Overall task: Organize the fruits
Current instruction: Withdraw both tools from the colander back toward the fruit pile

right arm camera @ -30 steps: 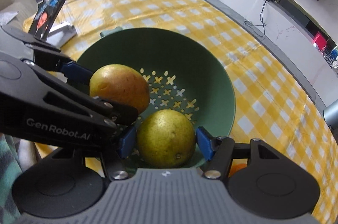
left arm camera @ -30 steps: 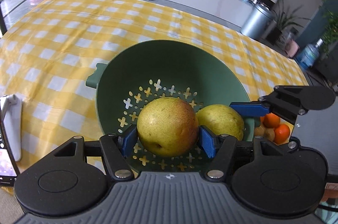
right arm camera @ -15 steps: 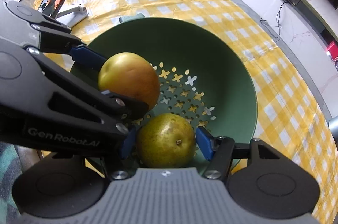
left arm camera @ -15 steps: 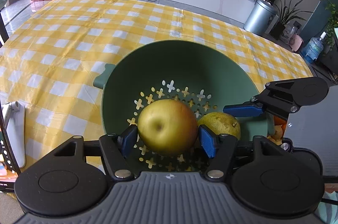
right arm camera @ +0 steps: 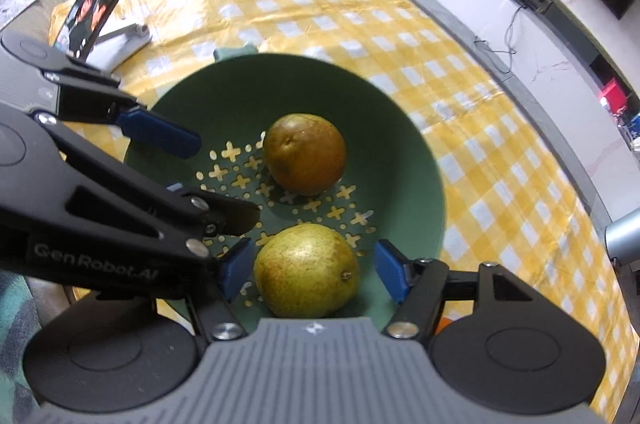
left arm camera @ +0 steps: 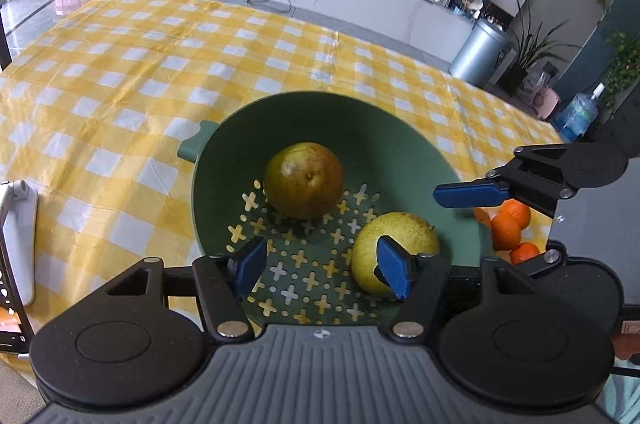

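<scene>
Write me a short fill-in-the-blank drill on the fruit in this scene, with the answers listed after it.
1. Two pears lie inside the green ____.
2. The small fruits beside the bowl, the tangerines, are ____ in colour.
3. The tablecloth is checked white and ____.
4. The yellow-green pear sits between the pads of the ____ gripper, whose jaws are opening.

Answers: bowl; orange; yellow; right

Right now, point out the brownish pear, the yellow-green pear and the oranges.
brownish pear (left arm camera: 304, 180), left wrist view, middle of its skin.
yellow-green pear (right arm camera: 306, 270), right wrist view, its speckled front.
oranges (left arm camera: 506, 230), left wrist view, middle orange.
</scene>
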Tool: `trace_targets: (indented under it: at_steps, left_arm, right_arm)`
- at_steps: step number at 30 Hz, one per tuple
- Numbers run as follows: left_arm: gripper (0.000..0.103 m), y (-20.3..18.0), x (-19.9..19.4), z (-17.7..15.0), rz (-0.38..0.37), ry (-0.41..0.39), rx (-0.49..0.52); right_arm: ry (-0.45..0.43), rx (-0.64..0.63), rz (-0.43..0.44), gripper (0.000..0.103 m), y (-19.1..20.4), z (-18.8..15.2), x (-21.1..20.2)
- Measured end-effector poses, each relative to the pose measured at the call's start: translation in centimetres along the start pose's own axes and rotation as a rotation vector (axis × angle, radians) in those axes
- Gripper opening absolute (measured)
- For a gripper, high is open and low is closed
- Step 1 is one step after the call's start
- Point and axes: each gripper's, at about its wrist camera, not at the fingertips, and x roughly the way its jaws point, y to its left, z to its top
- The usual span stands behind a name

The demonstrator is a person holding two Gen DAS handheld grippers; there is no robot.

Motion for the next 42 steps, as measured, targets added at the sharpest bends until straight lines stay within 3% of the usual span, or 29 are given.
trace_targets:
  at_steps: [9,20,28,34,38,42]
  left_arm:
    - [0.075,-2.6,-3.2,-0.7,-0.022,-0.118,0.04]
    - [0.077,-7.9,-5.7,-2.6,-0.081,-0.2,0.16]
    - [0.077,-11.9,-5.2,-4.6,-0.096,-0.181,0.267]
    - [0.071,-13.7,-4.1,-6.1,-0.109,-0.159,0.306]
    - [0.066,-14.6,-3.1,-6.8,-0.091,-0.151,0.328]
    - [0.062,-15.2,-2.3,-7.2,-0.069,-0.153,0.353]
  right_arm:
    - [-0.154,0.167,-0.056,0.073,-1.1,-2.8,-5.0]
    - [-0.317,0.43,-0.129,0.077,-2.0,-10.1,-11.1]
    - [-0.329,0.579,-0.224,0.081,-2.9,-16.4,-12.2]
    - [-0.307,0.749,-0.249,0.081,-4.5,-20.3,-11.6]
    - [-0.317,0.777,-0.286,0.081,-4.7,-21.0,-10.9]
    - [-0.317,0.784,-0.269,0.081,-5.0,-21.3,-10.0]
